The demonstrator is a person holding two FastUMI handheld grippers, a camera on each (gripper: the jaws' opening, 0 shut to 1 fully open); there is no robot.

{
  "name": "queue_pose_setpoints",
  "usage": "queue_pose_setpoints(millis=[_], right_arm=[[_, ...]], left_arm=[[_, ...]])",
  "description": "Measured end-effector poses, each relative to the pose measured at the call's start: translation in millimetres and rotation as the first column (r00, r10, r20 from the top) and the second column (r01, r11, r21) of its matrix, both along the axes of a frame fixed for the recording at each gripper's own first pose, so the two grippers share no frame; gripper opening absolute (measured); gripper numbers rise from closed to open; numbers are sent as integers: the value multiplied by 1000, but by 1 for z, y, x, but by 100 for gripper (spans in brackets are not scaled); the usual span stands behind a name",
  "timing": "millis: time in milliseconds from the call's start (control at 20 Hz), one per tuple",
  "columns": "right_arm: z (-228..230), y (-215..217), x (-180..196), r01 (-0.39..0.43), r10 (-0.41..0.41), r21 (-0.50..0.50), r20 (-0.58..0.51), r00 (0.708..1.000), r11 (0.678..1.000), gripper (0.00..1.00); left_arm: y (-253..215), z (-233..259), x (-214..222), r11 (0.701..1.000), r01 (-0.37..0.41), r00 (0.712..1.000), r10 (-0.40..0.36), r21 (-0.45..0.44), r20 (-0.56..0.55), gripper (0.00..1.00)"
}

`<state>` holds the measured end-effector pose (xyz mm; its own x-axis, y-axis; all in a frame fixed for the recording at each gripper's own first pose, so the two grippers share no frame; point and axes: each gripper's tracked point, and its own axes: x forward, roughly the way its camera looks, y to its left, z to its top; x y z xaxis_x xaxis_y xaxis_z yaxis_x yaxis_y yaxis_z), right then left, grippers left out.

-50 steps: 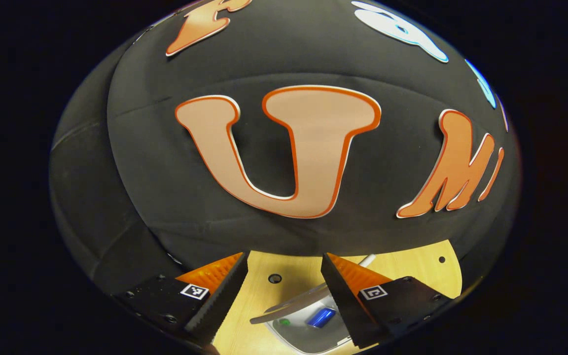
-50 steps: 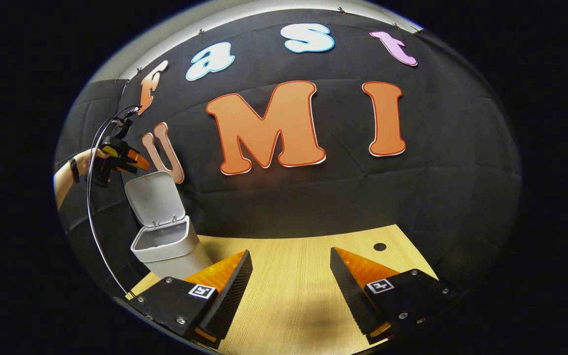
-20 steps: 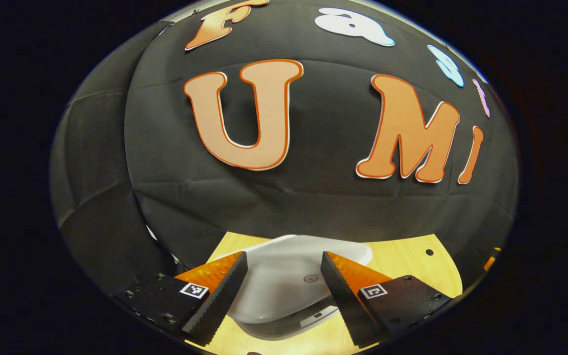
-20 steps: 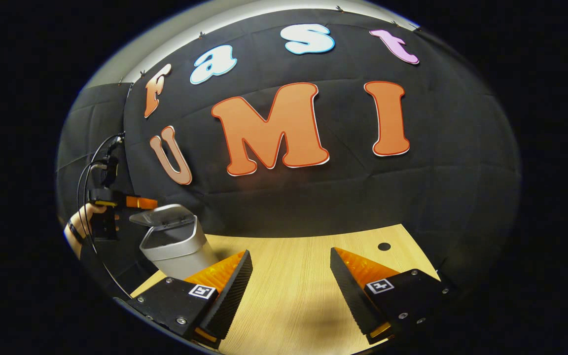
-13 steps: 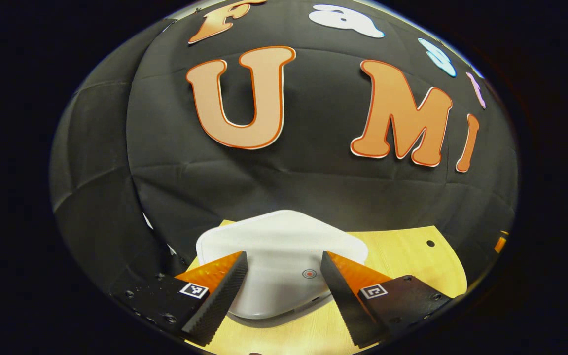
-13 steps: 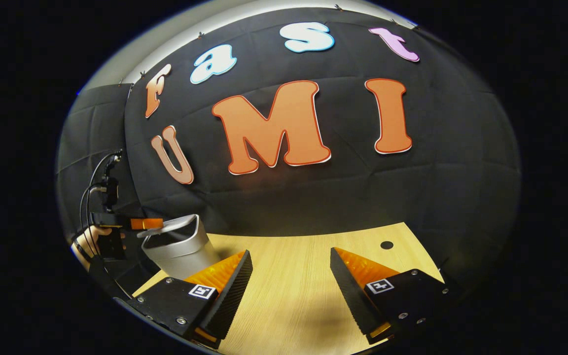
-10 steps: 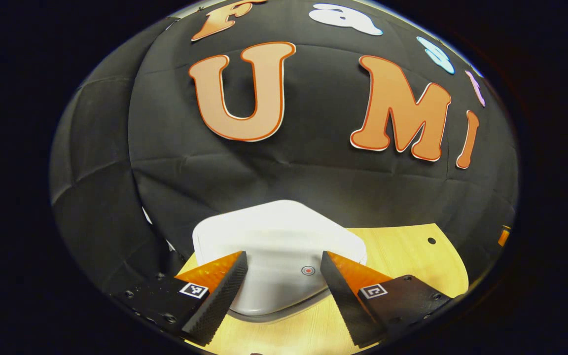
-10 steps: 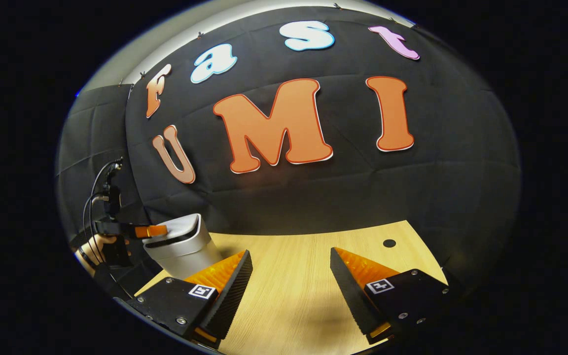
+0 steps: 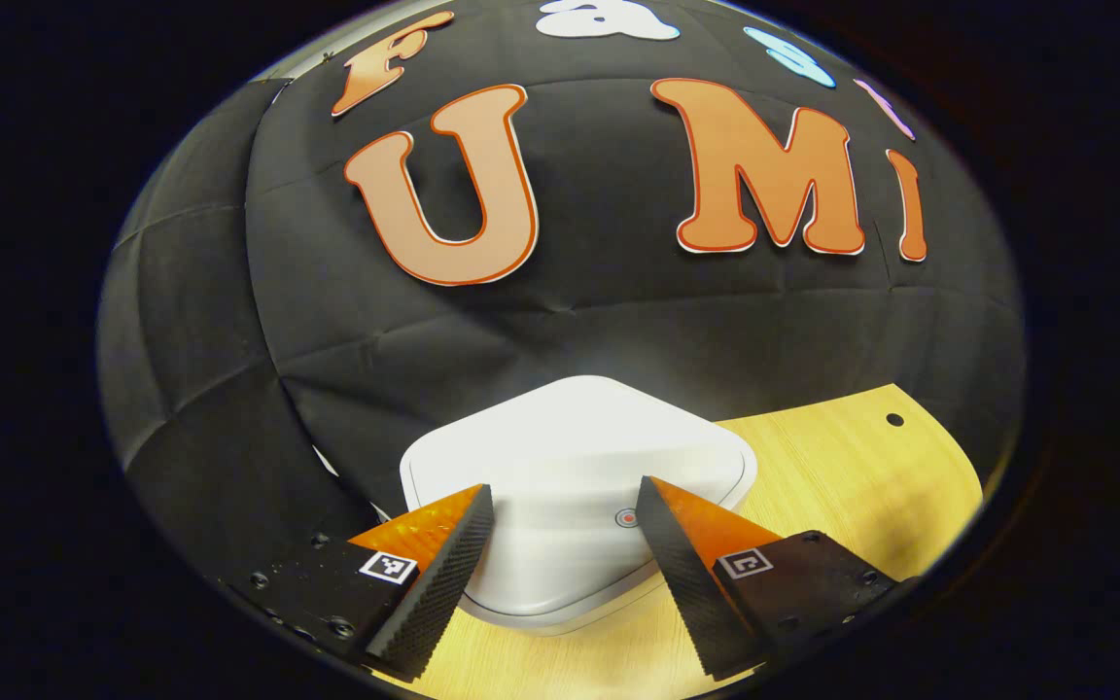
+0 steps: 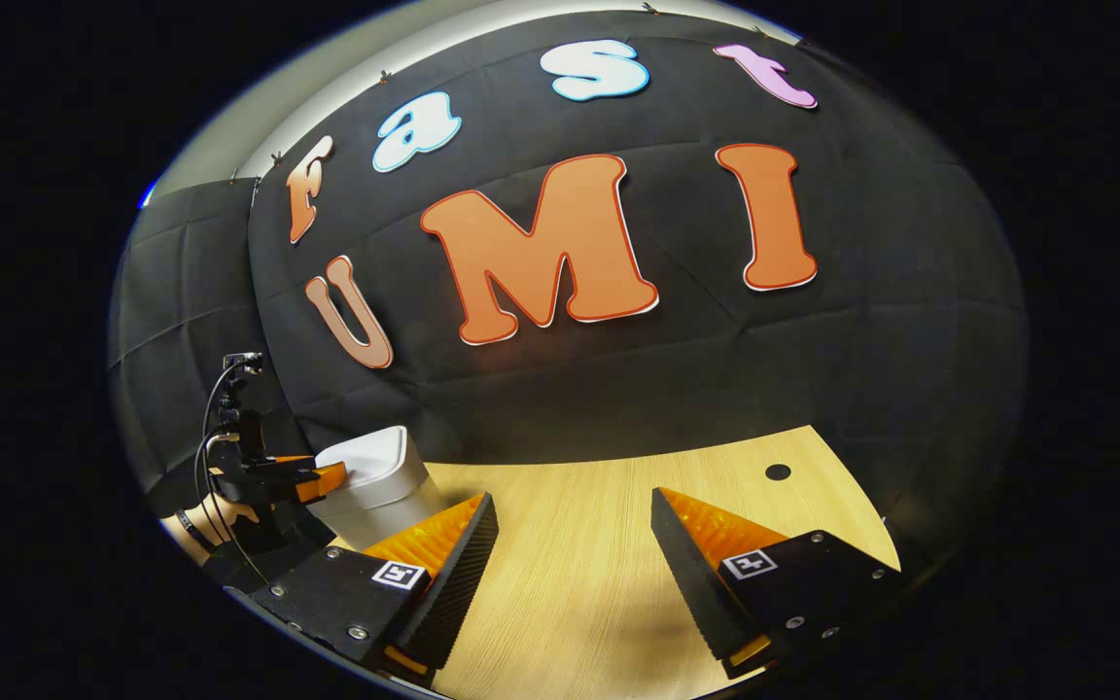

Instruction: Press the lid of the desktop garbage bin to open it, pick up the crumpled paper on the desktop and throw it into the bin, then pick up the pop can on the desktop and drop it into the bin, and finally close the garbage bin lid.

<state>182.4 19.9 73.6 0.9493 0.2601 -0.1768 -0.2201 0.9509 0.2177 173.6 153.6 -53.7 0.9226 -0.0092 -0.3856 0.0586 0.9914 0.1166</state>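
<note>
The white desktop bin (image 9: 575,506) stands on the wooden table with its lid (image 9: 570,447) lying flat and closed on top. My left gripper (image 9: 560,501) is open, its fingers spread just above the near part of the lid, beside a small red ring mark (image 9: 626,518). In the right gripper view the same bin (image 10: 375,481) stands far left, with the left gripper (image 10: 312,476) and the hand holding it (image 10: 215,515) beside the lid. My right gripper (image 10: 575,510) hovers open over bare table (image 10: 579,583), nothing between its fingers.
The wooden table (image 9: 852,467) reaches right of the bin to a rounded edge with a small dark hole (image 9: 894,420). Another hole (image 10: 778,472) shows in the right gripper view. The black cloth wall stands close behind the bin. A cable (image 10: 215,428) trails from the left gripper.
The bin lid swung down from upright to fully closed as the left gripper came down onto it. The can inside is now covered. The right gripper barely moved.
</note>
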Motion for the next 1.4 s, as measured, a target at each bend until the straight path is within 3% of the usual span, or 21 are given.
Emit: queue_pose_setpoints(millis=[150, 350, 650, 1000, 1250, 1300, 1400], right_arm=[[-2, -5, -1, 9, -9, -14, -1, 1000, 1000, 95], [-2, -7, -1, 17, -17, -13, -1, 1000, 1000, 95], [4, -6, 2, 24, -24, -24, 12, 1000, 999, 95], [11, -7, 5, 38, -37, -25, 30, 999, 999, 95], [12, -13, 2, 59, -57, -43, 50, 997, 997, 95], [12, -15, 1, 66, -63, -49, 54, 997, 997, 95], [13, -16, -1, 77, -73, -57, 63, 995, 995, 95]], left_arm=[[-4, 6, 4, 994, -5, 1000, 8, -107, 30, 95], [-1, 4, 2, 996, -10, 999, 13, -93, 32, 92], [-1, 10, 1, 999, -26, 999, 28, -48, 33, 96], [-29, 61, -11, 997, 16, 988, -4, -73, 155, 96], [-55, 95, -35, 996, 29, 964, -6, -85, 267, 95], [-60, 100, -41, 995, 39, 960, -12, -89, 279, 99], [-70, 109, -55, 994, 51, 954, -20, -96, 300, 96]])
